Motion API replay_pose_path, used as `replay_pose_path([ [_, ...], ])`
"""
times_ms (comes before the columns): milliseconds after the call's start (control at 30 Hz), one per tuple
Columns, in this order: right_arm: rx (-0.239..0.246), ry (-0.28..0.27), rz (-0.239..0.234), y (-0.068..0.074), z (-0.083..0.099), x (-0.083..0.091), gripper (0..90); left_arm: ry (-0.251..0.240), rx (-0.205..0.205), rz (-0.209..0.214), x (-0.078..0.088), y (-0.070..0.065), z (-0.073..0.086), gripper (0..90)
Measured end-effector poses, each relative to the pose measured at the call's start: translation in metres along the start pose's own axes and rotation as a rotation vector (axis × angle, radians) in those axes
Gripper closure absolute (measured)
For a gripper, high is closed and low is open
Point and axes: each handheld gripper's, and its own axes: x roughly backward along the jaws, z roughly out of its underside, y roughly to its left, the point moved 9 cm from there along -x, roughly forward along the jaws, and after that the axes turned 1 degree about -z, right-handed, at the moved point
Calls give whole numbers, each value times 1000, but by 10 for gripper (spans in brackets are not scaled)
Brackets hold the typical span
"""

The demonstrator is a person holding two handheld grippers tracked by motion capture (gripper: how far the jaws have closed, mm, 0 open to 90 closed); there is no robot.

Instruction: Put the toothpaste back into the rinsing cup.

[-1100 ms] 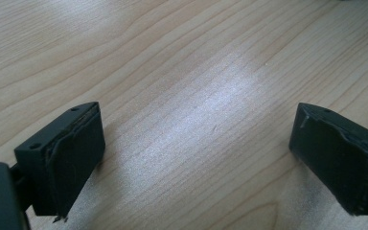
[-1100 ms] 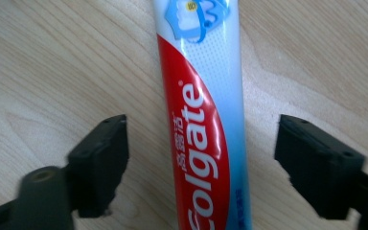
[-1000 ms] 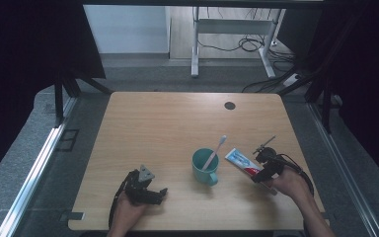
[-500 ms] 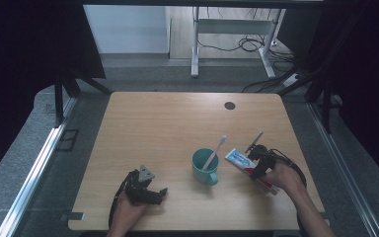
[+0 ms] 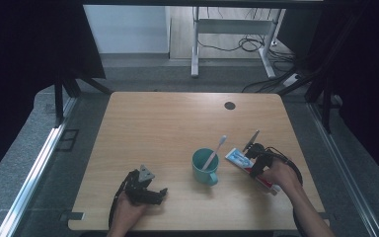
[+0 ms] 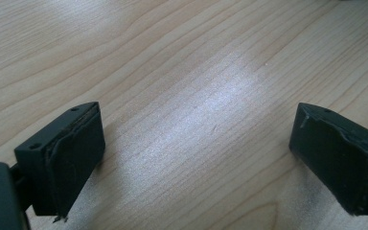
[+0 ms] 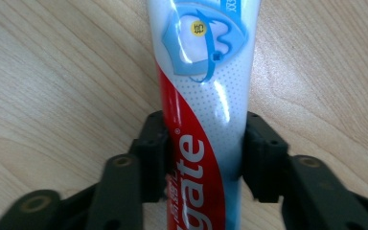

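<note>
Wooden table (image 5: 168, 128), pale and bare across most of its top, seen from above. At the near left, the left gripper (image 5: 147, 190) rests on the wood with its jaws wide apart and nothing between them; its own view shows bare wood grain between the two black pads. Near the middle stands a teal mug (image 5: 205, 167) with a white toothbrush (image 5: 214, 152) leaning inside. Just right of the mug lies a toothpaste tube (image 5: 241, 160), flat on the table. The right gripper (image 5: 254, 161) straddles it, and its jaws have just been closing; both pads (image 7: 258, 158) now touch the tube's sides. The step in hand looks like grasping the tube. Next would likely come a firm squeeze and a straight lift, clear of the mug.
</note>
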Motion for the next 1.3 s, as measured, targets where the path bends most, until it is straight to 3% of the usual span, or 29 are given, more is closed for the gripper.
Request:
replay_pose_path([
  [267,-23,-51,-16,-1,2,4,691,0,0,0,0,0,0,49],
  [433,-25,-86,-3,-2,3,6,709,0,0,0,0,0,0,49],
  [933,-36,-150,-20,-1,8,10,718,0,0,0,0,0,0,49],
  [1300,-57,-248,-36,1,7,26,719,0,0,0,0,0,0,49],
])
